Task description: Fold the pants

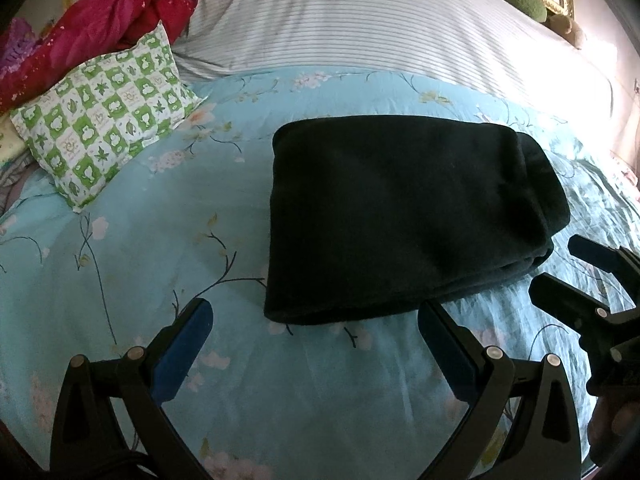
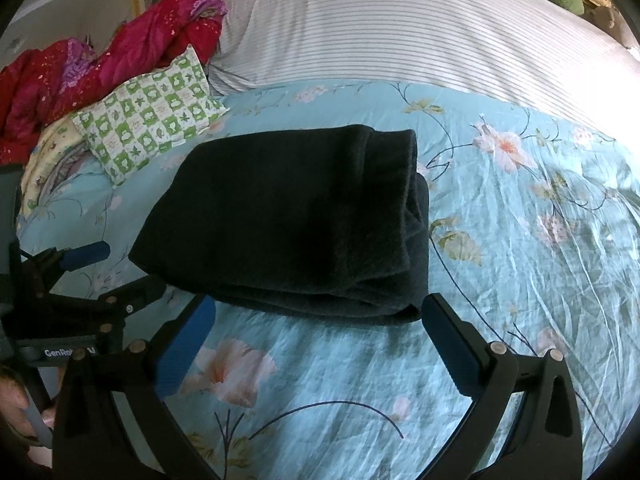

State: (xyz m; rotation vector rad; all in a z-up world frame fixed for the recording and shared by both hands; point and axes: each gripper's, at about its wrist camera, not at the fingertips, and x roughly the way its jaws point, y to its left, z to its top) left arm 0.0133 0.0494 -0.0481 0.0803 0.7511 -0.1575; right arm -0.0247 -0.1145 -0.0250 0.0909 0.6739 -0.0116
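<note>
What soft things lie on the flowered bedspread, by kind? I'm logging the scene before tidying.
Folded dark pants: 1
Green checked pillow: 1
Red garment pile: 1
Striped white pillow: 1
Total: 4

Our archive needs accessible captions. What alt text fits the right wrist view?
Dark pants lie folded into a compact stack on a floral blue bedsheet, with the open right tongs empty just in front. The left tongs show at the left edge, also open.

A green checked pillow (image 1: 106,114) lies on the floral sheet (image 1: 168,248) (light blue), beside red bedding (image 1: 100,28).
</note>
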